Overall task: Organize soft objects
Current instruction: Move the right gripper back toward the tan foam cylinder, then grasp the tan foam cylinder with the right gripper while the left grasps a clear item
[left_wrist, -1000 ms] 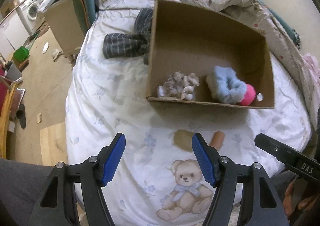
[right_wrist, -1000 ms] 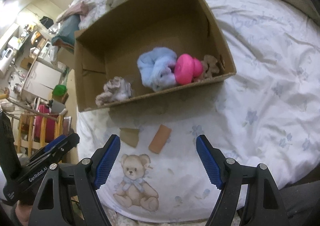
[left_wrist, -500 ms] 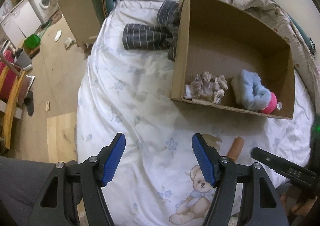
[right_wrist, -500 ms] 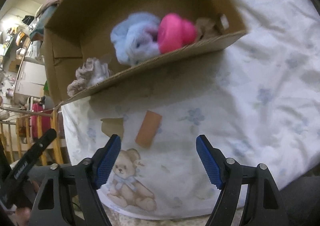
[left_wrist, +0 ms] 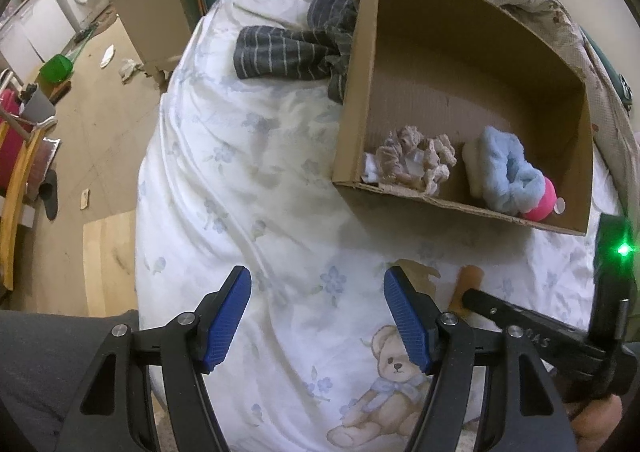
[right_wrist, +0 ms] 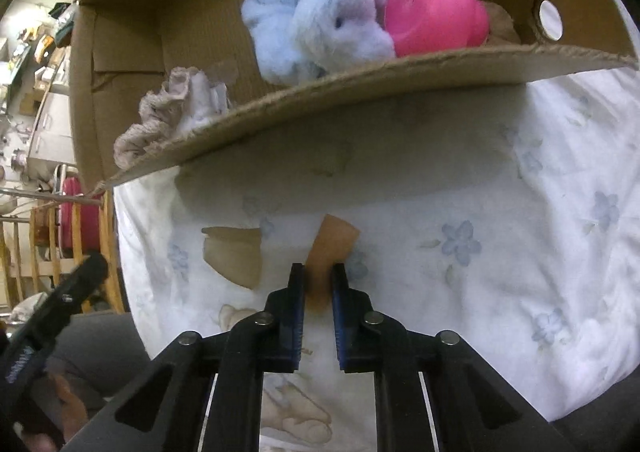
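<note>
- Between the blue pads of the right gripper [right_wrist: 316,282] sits the near end of an orange-brown soft piece [right_wrist: 334,242], a small flat-looking oblong lying on the bed sheet [right_wrist: 520,232]; the jaws have just been closing and now stand nearly together, clamped on that end.
- Judging by its look, the piece is light and yielding, so it should squash under the pads rather than slip; a hold across its narrow width, as here, seems the sensible place, though only the end is caught and it may droop or twist when lifted.
- Ahead of the right gripper, beyond the far end of the piece, rises the front wall of the cardboard box [right_wrist: 360,84], near but not touching it.
- Inside the box lie a pale blue plush toy [right_wrist: 320,24], a pink rounded toy [right_wrist: 436,20] just beside it, and a beige frilly cloth [right_wrist: 168,112] toward the left corner.
- Just left of the clamped piece, a torn scrap of cardboard [right_wrist: 236,252] lies flat on the sheet, apart from the pads.
- Off to the left, the left gripper [left_wrist: 316,316] hangs over bare sheet with its jaws wide apart and nothing between them; the piece lies beyond its right finger, partly hidden by the right gripper.
- A striped dark garment [left_wrist: 288,56] lies well ahead of the left gripper, against the box's outer left wall.
</note>
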Motion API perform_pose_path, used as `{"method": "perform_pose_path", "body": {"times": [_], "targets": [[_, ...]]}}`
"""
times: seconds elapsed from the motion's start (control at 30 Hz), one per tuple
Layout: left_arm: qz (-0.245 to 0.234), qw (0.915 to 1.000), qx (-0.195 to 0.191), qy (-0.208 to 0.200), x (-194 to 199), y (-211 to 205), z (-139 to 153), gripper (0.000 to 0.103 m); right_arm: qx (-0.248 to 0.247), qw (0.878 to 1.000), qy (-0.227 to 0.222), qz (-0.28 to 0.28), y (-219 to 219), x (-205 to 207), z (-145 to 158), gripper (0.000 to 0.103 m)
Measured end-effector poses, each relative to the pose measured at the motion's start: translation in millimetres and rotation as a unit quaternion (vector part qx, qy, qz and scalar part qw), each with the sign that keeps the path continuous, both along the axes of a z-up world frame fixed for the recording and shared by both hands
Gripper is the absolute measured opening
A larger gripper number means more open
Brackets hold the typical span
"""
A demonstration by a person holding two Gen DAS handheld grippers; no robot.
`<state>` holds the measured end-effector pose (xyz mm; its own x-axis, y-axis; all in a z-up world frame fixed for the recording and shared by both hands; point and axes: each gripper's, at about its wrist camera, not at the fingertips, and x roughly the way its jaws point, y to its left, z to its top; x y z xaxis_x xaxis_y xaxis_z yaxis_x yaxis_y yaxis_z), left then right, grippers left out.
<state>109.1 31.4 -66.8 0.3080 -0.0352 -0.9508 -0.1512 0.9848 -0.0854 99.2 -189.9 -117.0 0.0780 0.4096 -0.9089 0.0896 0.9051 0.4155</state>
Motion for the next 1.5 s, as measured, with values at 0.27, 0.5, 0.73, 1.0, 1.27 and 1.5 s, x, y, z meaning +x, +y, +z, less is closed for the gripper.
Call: {"method": "perform_pose_path", "body": {"times": [0.27, 0.5, 0.73, 1.0, 1.27, 1.5], "targets": [[-0.045, 0.9987, -0.007, 0.021, 5, -24, -16, 0.066, 0.020, 0.999, -0.034, -0.012, -18, -4, 27, 0.006], [-0.070, 0.9966, -0.017, 0.041, 10, -44, -32, 0.066, 0.040, 0.996, -0.062, -0.041, -38, -14, 47, 0.006], [-0.087, 0.9949, -0.022, 0.046, 15, -53, -45, 0.066, 0.067, 0.992, -0.077, -0.075, -72, -22, 64, 0.006], [-0.097, 0.9925, -0.006, 0.074, 19, -64, -69, 0.062, 0.079, 0.990, -0.087, -0.077, -75, -27, 71, 0.006], [-0.122, 0.9906, 0.006, 0.061, 29, -82, -86, 0.052, 0.080, 0.989, -0.092, -0.081, -79, -32, 73, 0.006], [-0.145, 0.9873, -0.036, 0.055, 26, -90, -79, 0.011, 0.085, 0.989, -0.092, -0.077, -77, -31, 74, 0.006]]}}
